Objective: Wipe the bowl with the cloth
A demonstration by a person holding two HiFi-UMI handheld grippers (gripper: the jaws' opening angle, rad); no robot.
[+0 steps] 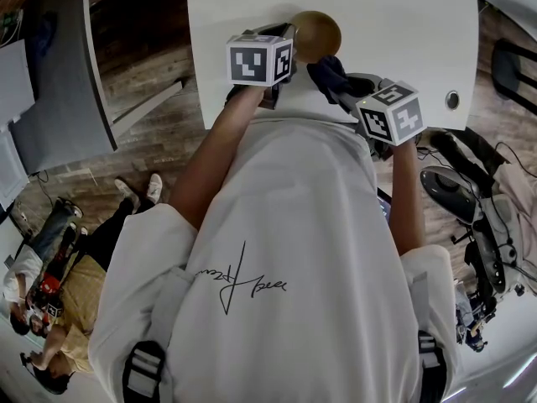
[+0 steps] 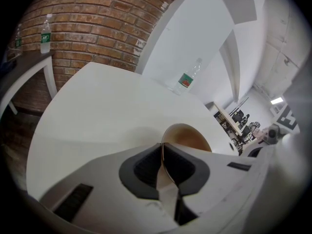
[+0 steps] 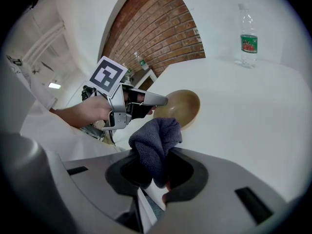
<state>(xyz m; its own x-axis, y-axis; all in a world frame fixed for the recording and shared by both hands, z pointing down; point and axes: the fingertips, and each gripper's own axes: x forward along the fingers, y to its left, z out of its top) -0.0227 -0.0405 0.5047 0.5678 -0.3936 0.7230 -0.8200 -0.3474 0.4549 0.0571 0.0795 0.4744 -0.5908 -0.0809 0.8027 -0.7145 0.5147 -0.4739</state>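
**Item 1, left gripper** [image 2: 162, 154]: lower centre of its own view. Its jaws are clenched on the thin rim of the bowl, with 1 dark pad on each side of the wall. In the head view it lies upper centre, just left of the bowl.

**Item 2, brown bowl** [image 1: 316, 34]: upper centre of the head view, over the white table [image 1: 411, 23]. In the right gripper view it is tilted, with the open side turned toward the cloth. We cannot tell whether its base touches the table.

**Item 3, cloth** [image 3: 157, 139]: dark grey-blue and bunched into 1 wad, at the centre of the right gripper view. It is just beside the bowl's lower rim, and we see no contact with it.

**Item 4, right gripper** [image 3: 158, 173]: lower centre of its own view. Its jaws are clamped on the cloth's lower folds, and the wad stands out beyond the tips.

**Item 5, water bottle** [image 3: 248, 34]: upper right of the right gripper view, upright and well apart from the work.

**Handling note.** We judge that wiping has not begun.
- The wad should enter the open mouth and lead the contact, so fabric meets the inner wall and not the hard jaw tips.
- Pressure should be light, since the bowl hangs from 1 rim pinch and could twist or slip.
- We suggest sweeping along the curve and away from the left pads.
- The right grip should hold firm so the cloth does not pull free.
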